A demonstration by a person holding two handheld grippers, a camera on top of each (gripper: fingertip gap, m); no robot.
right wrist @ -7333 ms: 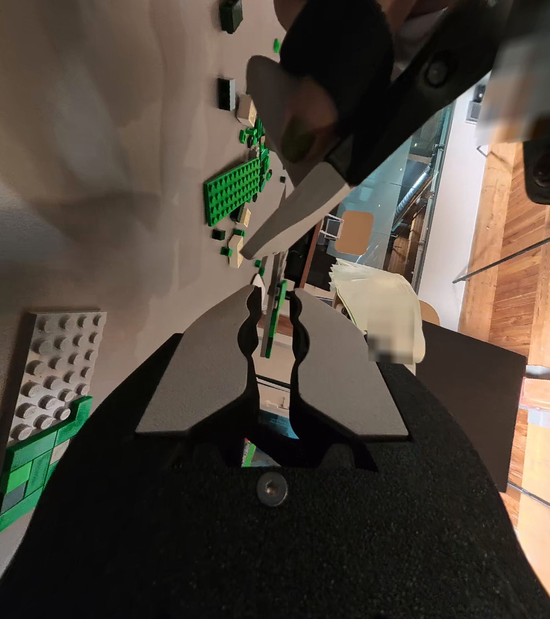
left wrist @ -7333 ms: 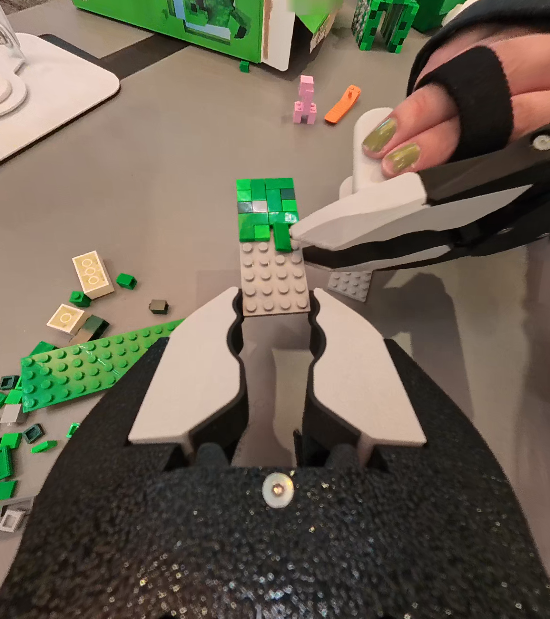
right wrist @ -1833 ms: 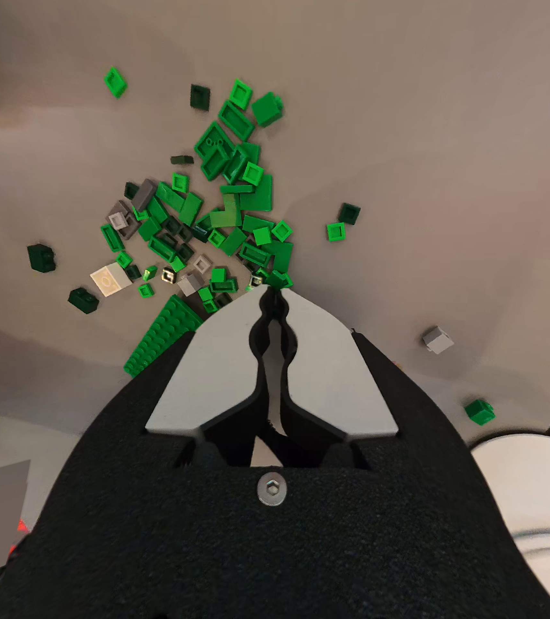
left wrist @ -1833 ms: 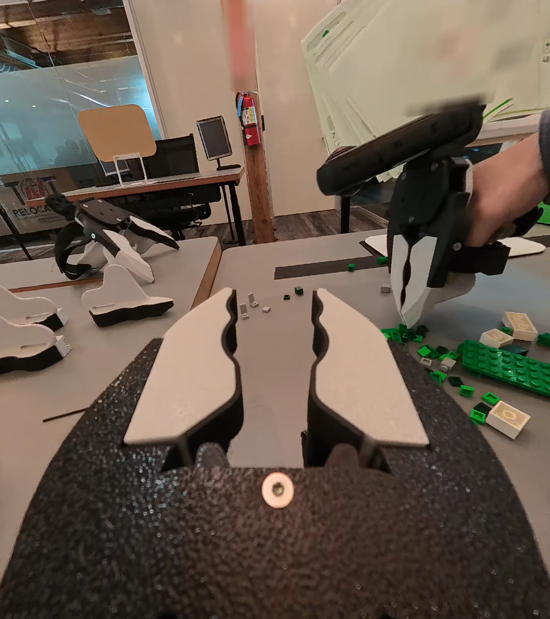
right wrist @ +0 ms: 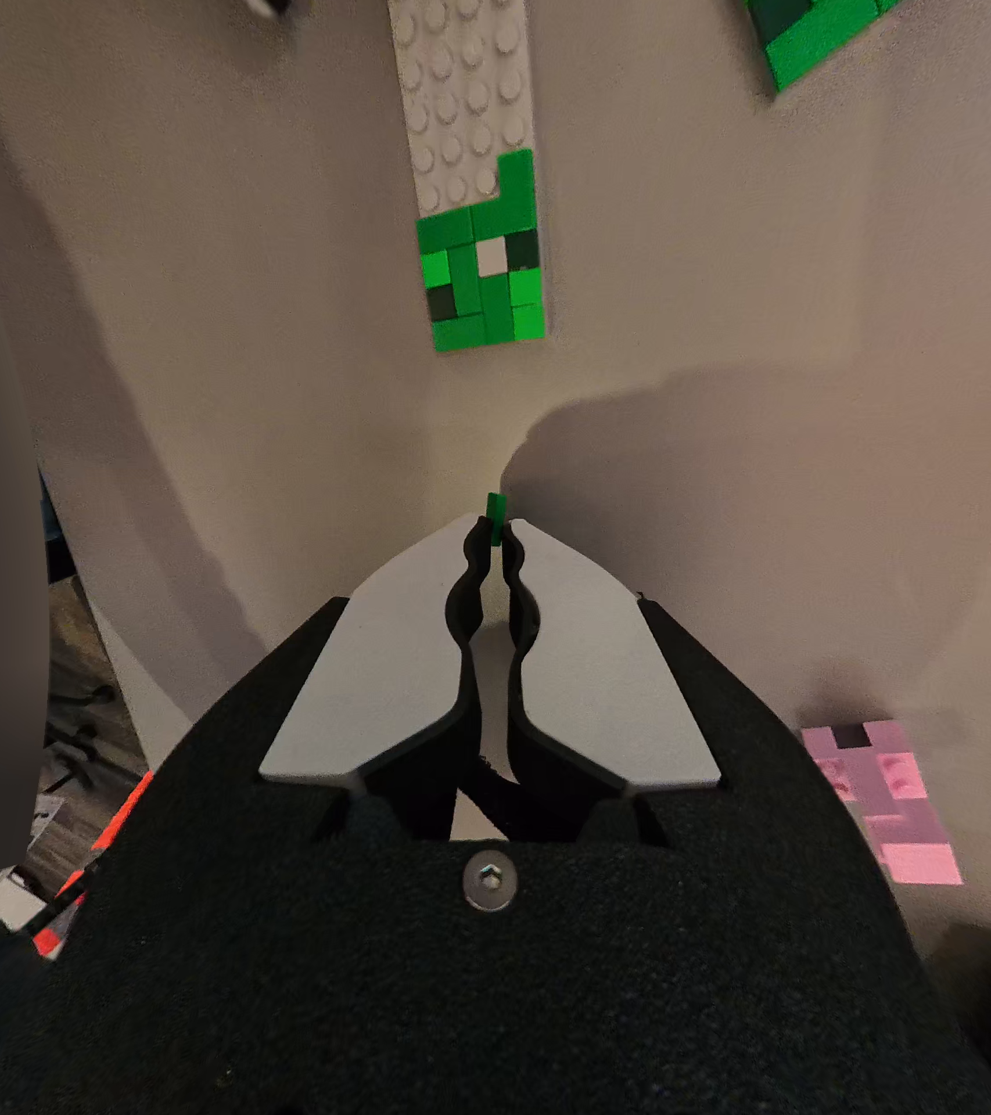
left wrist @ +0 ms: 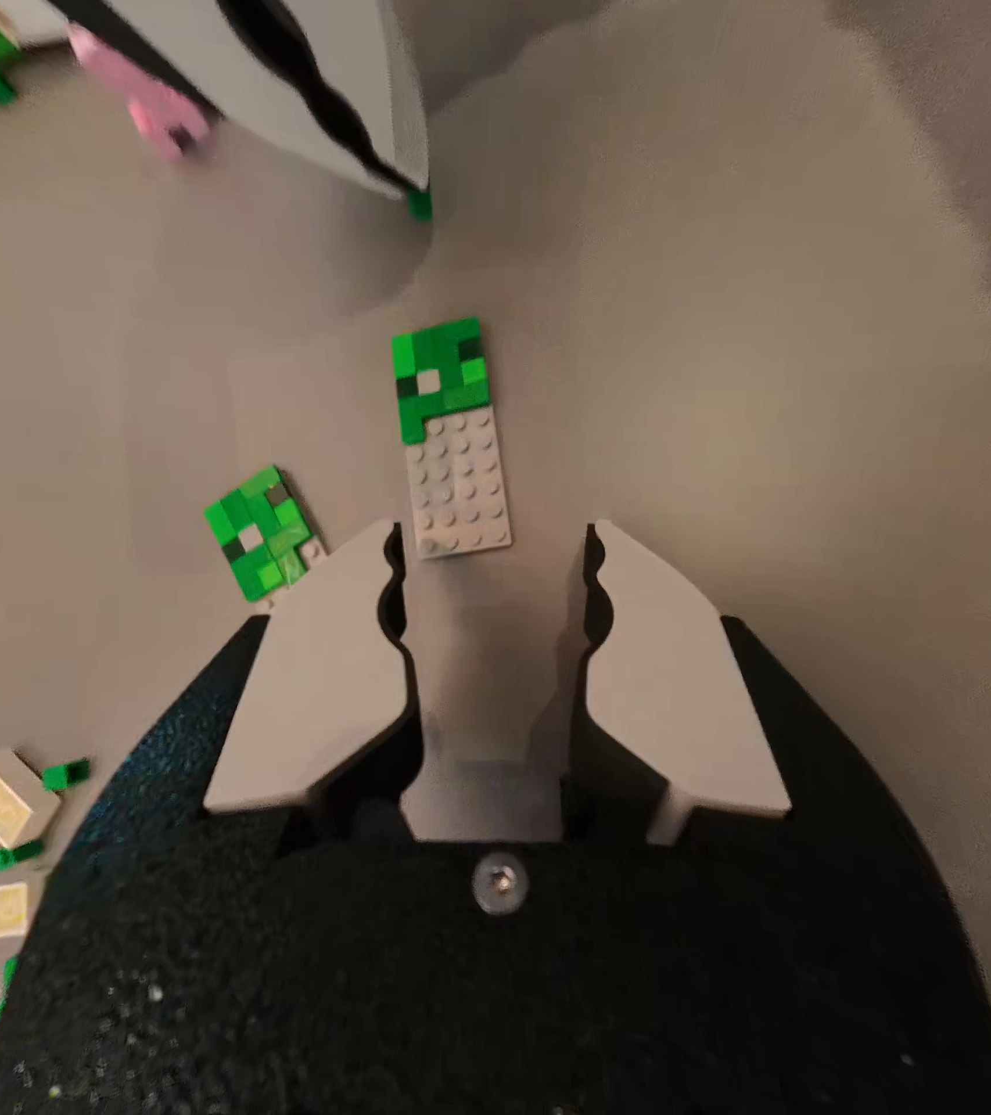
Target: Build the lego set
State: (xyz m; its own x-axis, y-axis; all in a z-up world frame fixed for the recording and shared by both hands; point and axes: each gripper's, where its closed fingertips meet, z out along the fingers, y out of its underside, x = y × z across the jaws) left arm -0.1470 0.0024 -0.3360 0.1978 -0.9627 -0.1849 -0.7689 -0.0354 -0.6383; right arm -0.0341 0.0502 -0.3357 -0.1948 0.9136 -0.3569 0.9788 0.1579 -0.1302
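Overhead: left tongs point(left wrist: 493, 531) agape; right tongs point(right wrist: 496, 524) pinching small flat green tile point(right wrist: 495, 513) above studded grey plate point(right wrist: 469, 102).

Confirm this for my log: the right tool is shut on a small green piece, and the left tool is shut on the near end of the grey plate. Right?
Not quite. The left tool is open and holds nothing; the left wrist view shows the grey plate lying on the table just beyond its tips. The right tool is indeed shut on the small green piece.
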